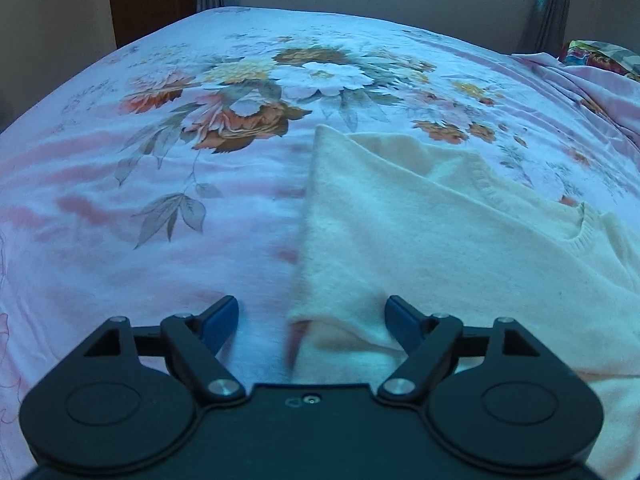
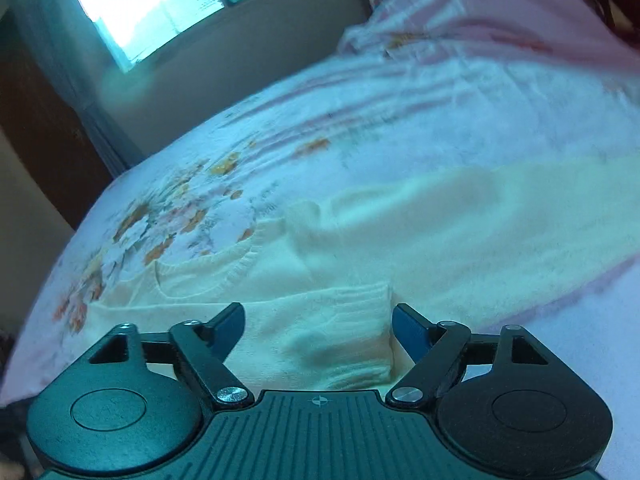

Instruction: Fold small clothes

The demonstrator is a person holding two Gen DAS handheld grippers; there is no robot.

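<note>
1. Cream knit sweater [image 1: 440, 232] lies flat on the floral bedsheet [image 1: 160, 160], collar toward 2 o'clock in the left wrist view.
2. Sleeve cuff [image 2: 352, 336], ribbed, lies on the sweater body at 6 o'clock in the right wrist view.
3. Left gripper [image 1: 312, 320]: jaws spread, gripping nothing; folded sweater edge lies between the fingers.
4. Right gripper [image 2: 318, 328]: jaws apart, cuff between them, pads not pressing it.
5. Window [image 2: 148, 8] at 11 o'clock, right view; that frame is blurred.
</note>
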